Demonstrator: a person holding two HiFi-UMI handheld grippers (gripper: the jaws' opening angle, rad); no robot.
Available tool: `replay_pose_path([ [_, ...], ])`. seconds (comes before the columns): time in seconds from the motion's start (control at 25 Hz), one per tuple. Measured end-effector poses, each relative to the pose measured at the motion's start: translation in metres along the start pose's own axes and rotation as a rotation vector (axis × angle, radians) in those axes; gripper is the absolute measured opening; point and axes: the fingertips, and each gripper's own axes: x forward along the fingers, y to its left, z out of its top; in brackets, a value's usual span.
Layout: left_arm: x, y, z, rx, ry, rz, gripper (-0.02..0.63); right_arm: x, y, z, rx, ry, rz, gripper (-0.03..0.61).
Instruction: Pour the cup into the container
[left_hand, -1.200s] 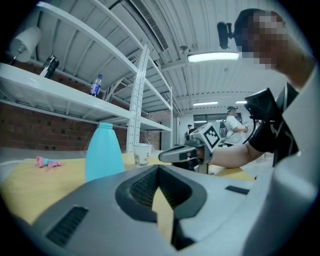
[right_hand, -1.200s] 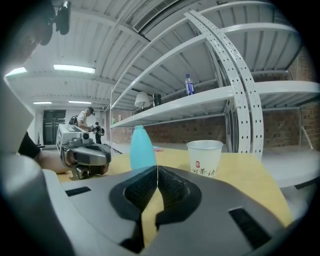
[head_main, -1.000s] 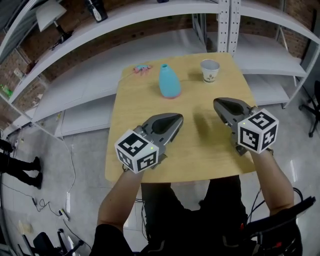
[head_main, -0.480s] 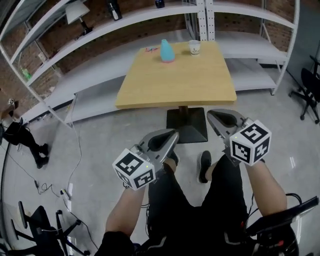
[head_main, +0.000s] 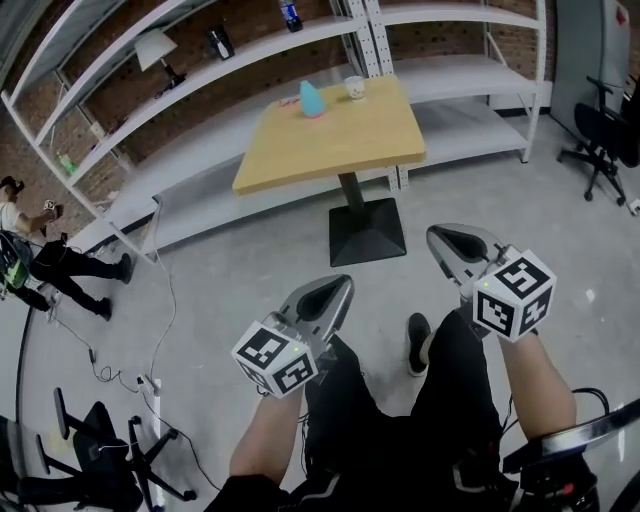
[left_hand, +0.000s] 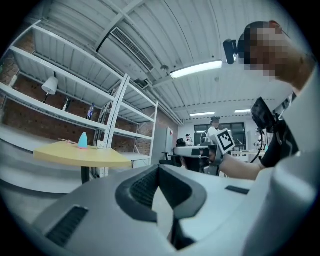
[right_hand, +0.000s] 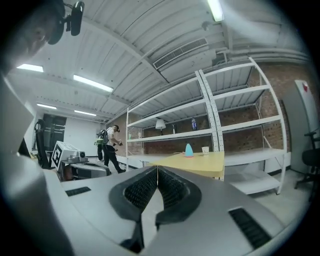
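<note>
Far off, the white cup (head_main: 354, 88) and blue container (head_main: 312, 99) stand side by side near the far edge of the table (head_main: 340, 140); their contents are too small to tell. Open floor (head_main: 230, 270) separates the table from both grippers. The left gripper (head_main: 340, 286) and right gripper (head_main: 437, 236) have their jaws pressed together, holding nothing.

Readable text, labels, numbers: none that I can make out.

1. Marker cube (head_main: 275, 358) on the left gripper (head_main: 338, 287), well to the near side of the table (head_main: 330, 140): black-and-white coded squares only, with no letters or numerals.
2. Marker cube (head_main: 515, 295) on the right gripper (head_main: 437, 235), also well to the near side of the table: the same kind of coded squares, nothing I can read.
3. Cup (head_main: 354, 88), at the table's far edge: too small in view for me to read anything on its side.
4. Bottle (head_main: 290, 14), on the shelf behind the table: too small to read.
</note>
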Motion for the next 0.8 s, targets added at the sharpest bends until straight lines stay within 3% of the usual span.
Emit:
replay_pose_path([
  [0.32, -0.098, -0.127, -0.016, -0.004, 0.007, 0.037, -0.002, -0.13, 0.1, -0.02, 0.028, -0.005, -0.012, 0.003],
  [0.8, -0.281, -0.348, -0.038, -0.006, -0.01, 0.101, -0.002, -0.328, 0.279, -0.049, 0.021, 0.011, 0.043, 0.003],
])
